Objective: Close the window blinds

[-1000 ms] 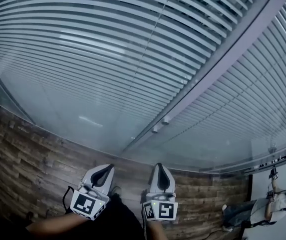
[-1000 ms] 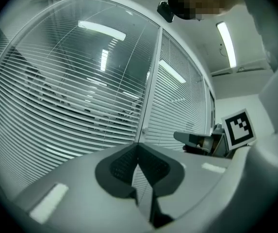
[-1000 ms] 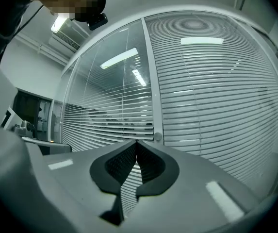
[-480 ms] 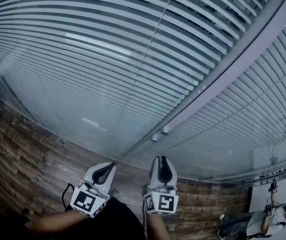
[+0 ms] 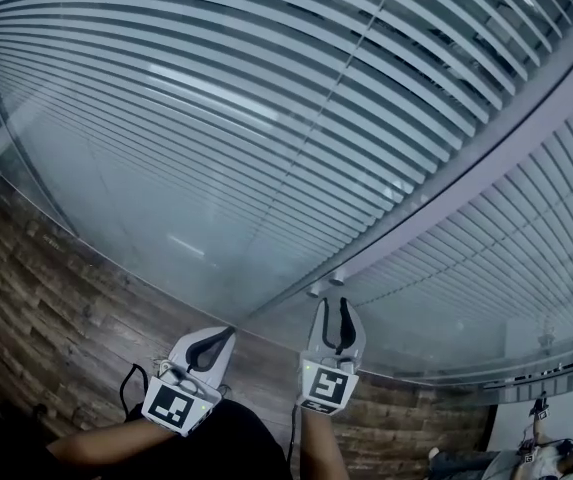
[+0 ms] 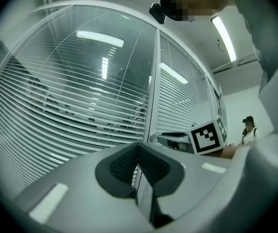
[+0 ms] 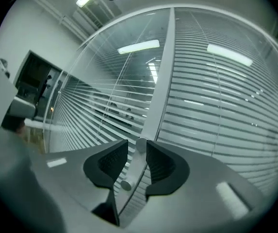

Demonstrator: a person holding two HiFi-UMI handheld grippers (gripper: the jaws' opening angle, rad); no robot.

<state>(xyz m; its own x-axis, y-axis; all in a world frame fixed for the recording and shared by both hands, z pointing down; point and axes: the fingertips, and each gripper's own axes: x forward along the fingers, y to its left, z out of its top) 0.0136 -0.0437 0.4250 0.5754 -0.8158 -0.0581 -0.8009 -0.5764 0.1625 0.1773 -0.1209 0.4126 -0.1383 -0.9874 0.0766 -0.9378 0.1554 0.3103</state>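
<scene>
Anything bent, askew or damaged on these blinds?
Nothing stands out: the white horizontal blind slats hang evenly spaced, none bent or askew, and the two small round knobs sit intact on the grey frame post.

Dark wood-plank floor (image 5: 56, 308)

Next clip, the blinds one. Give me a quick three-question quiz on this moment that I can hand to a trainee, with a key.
1. True or false: the left gripper has its jaws wide apart.
2. In the right gripper view, what shows in the gap between the jaws of the right gripper? A) a pull cord B) a round knob C) a loose slat
3. Fill in: the frame between the blinds carries ___ knobs.
Key: 1 false, they are together. 2 B; the jaws have just been opening and do not press on it. 3 two.
</scene>
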